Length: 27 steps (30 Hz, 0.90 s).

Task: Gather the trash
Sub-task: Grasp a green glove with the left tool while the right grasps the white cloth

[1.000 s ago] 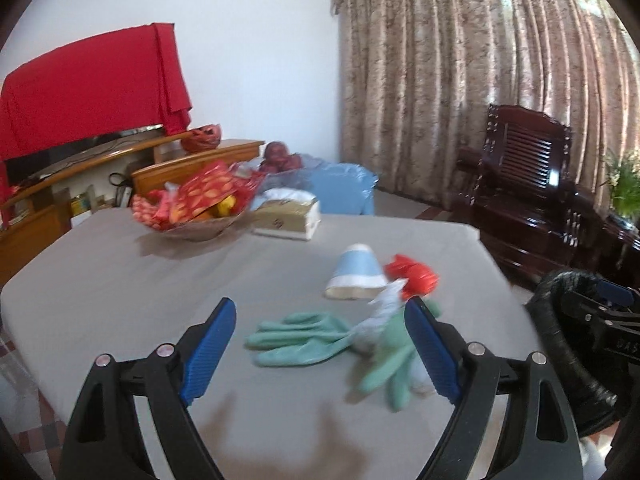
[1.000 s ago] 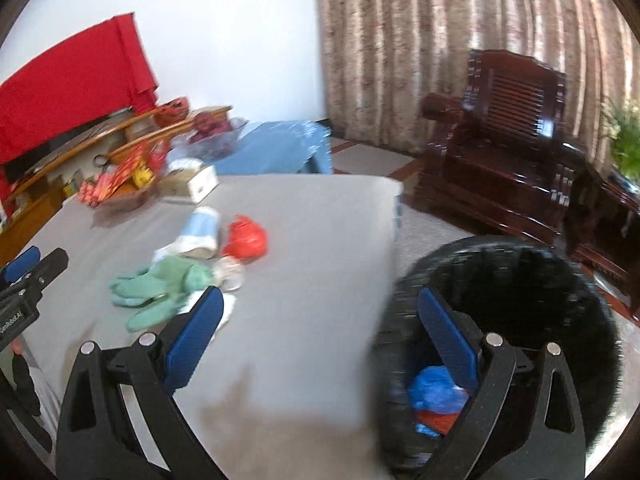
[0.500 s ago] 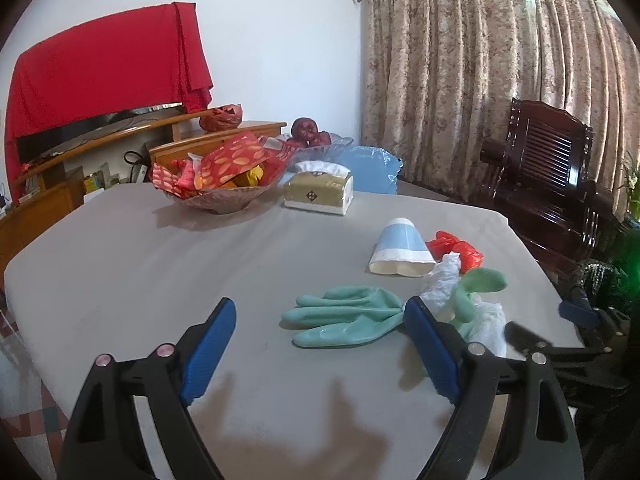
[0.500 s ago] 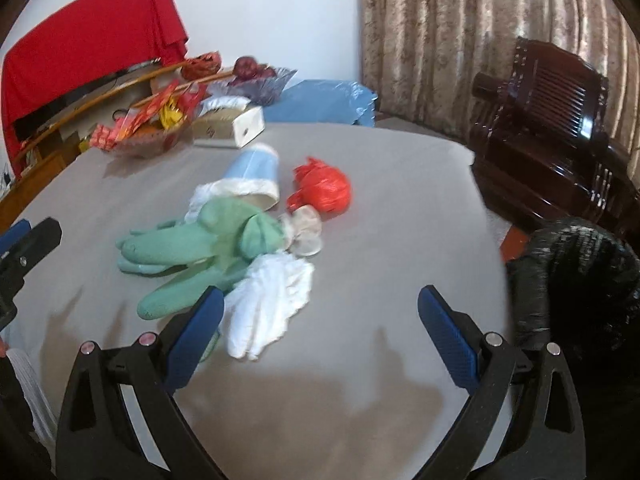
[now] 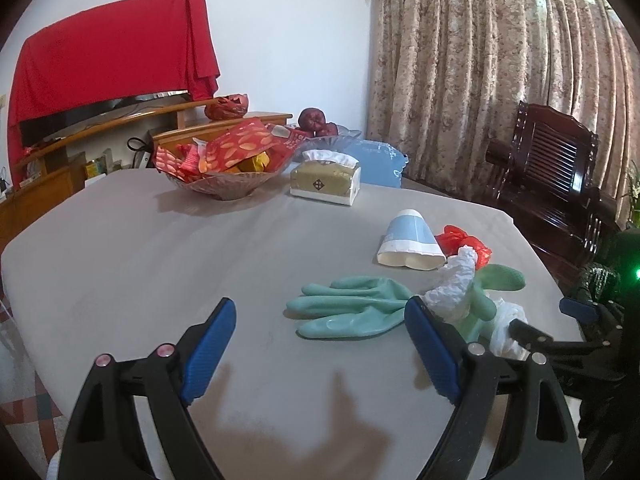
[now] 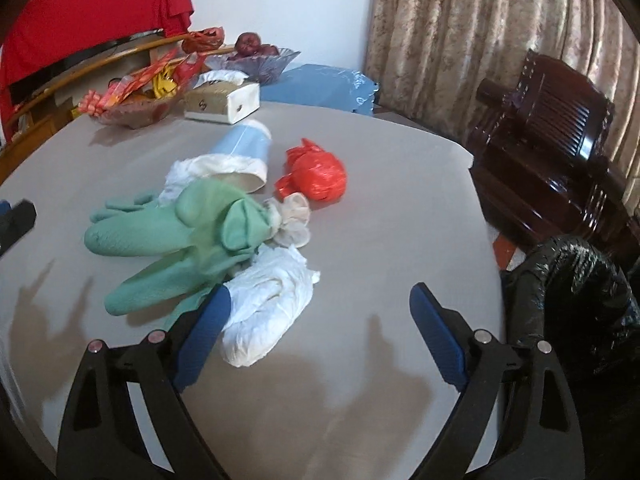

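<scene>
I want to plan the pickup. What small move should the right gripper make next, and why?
Probably ease the right gripper forward and a little left, so its open jaws straddle the crumpled white tissue. That tissue is the nearest trash, lying beside the left pad. Nothing is held yet, and the black-lined bin waits to the right.

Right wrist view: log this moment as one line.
phase: approach | right claw: open, just narrowed, nothing between | nearest: white crumpled tissue | also: green rubber gloves, red bag | bin: right of table
</scene>
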### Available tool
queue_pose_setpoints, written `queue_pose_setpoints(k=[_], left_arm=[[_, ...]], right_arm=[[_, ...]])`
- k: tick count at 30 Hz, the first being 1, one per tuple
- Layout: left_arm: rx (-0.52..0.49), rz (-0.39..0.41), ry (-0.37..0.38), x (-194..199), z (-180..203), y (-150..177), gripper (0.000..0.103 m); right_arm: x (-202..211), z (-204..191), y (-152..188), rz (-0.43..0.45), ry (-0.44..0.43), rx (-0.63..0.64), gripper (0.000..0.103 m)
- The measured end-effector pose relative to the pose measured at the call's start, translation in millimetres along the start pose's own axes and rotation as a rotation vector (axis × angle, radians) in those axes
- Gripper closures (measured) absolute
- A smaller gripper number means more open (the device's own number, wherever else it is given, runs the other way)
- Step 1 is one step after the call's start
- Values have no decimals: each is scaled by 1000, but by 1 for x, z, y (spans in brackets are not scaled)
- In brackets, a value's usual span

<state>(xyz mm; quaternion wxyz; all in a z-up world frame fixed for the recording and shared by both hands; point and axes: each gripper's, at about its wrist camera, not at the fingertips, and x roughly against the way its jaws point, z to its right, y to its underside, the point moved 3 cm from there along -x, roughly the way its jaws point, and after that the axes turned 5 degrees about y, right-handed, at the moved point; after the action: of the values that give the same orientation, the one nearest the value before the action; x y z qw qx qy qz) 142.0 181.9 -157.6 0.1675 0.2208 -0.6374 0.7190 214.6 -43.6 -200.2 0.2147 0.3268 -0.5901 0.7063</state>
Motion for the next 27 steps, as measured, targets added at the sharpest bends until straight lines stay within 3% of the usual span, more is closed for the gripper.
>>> queue_pose_setpoints(k=[7, 9, 11, 14, 20, 27], left_arm=[[-7, 3, -1, 2, 2, -1, 18], [-4, 3, -1, 2, 2, -2, 18], [-8, 2, -2, 2, 3, -2, 18], [-10, -4, 6, 1, 4, -2, 18], [-24, -28, 55, -8, 21, 0, 19], [-41, -72, 140, -25, 58, 12, 19]], right_arm=[[-15, -17, 3, -51, -80, -31, 23], [-18, -25, 4, -65, -114, -33, 31], [-20, -31, 3, -83, -167, -33, 52], [-15, -35, 0, -81, -203, -8, 69], [8, -9, -6, -42, -203, -44, 73], [28, 27, -5, -10, -138, -31, 73]])
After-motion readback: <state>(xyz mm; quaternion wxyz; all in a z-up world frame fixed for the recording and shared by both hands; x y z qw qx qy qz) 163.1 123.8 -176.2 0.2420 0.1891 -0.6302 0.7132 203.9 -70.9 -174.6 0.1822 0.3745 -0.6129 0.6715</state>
